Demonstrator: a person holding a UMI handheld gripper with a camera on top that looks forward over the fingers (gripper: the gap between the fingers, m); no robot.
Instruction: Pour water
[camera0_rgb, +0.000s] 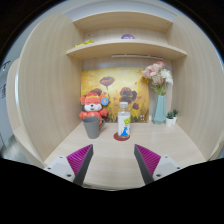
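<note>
A small clear bottle (124, 123) with a blue and white label stands upright on a red coaster (122, 136) on the wooden desk (110, 160). A grey cup (92, 127) stands to its left, in front of a red and white plush toy (93, 104). My gripper (112, 160) is open, with nothing between its purple pads (80, 158). Both the bottle and the cup are beyond the fingertips, well apart from them.
A glass vase of pink flowers (158, 88) and a small potted plant (171, 117) stand at the right back of the desk. A picture panel (120, 80) lines the back wall. Shelves (125, 50) hang above, and wooden side walls close the alcove.
</note>
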